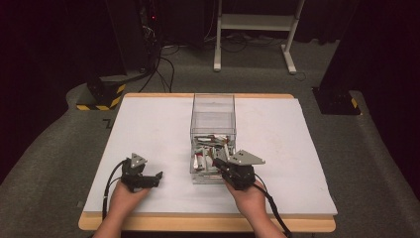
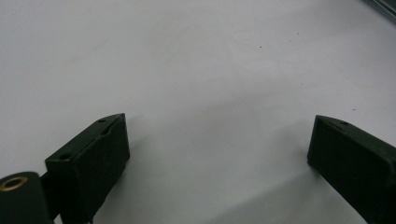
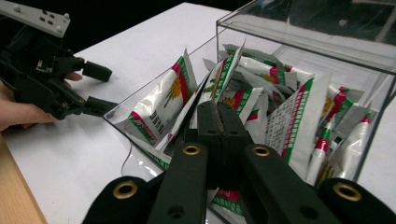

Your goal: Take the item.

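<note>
A clear plastic box (image 1: pixel 213 106) stands on the middle of the white table top, its near end filled with several white sachets (image 1: pixel 210 148) printed in red and green. My right gripper (image 1: pixel 216 162) reaches into the box's near end over the front wall. In the right gripper view its jaws (image 3: pixel 223 112) are pressed together among the sachets (image 3: pixel 163 100), and one upright sachet (image 3: pixel 223 77) rises straight from the tips, pinched between them. My left gripper (image 1: pixel 157 178) rests low over the bare table at the front left, jaws wide apart (image 2: pixel 217 149) with nothing between them; it appears too in the right gripper view (image 3: pixel 109 88).
The white board (image 1: pixel 148 129) lies on a wooden table whose edge (image 1: pixel 198 223) runs along the front. The box's far half (image 3: pixel 299 44) holds no sachets. Beyond the table are grey carpet, cables, and a white desk frame (image 1: pixel 255 22).
</note>
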A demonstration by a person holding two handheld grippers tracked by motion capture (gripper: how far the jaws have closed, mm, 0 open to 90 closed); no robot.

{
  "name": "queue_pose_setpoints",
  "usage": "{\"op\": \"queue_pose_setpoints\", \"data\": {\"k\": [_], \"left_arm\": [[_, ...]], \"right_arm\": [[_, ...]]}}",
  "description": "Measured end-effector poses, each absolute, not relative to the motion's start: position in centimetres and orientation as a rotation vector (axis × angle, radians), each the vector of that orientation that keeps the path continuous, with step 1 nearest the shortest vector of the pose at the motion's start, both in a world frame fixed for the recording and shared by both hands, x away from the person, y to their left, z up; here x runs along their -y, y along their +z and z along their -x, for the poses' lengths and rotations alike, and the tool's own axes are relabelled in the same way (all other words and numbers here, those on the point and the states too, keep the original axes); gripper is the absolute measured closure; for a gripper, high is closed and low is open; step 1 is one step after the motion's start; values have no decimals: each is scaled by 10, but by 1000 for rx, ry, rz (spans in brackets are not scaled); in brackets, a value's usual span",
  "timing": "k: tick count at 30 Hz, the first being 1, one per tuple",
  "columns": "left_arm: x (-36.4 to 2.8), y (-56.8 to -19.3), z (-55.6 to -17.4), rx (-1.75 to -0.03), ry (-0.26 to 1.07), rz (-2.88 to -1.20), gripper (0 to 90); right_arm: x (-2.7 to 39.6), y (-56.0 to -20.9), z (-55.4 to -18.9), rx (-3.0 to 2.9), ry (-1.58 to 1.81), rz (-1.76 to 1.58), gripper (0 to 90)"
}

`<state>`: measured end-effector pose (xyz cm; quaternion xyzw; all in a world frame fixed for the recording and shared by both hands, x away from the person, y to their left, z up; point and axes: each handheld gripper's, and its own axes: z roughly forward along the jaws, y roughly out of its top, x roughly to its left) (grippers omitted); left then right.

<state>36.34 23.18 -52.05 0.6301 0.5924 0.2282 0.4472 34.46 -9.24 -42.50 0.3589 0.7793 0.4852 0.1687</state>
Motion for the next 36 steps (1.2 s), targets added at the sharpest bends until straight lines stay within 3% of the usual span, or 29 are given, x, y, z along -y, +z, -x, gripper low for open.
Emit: {"op": "queue_pose_setpoints", "data": {"k": [36], "left_arm": [[-232, -520, -363, -1459, 569, -1570, 57]], "right_arm": [[119, -411, -342, -2071, 1517, -1003, 900]]}}
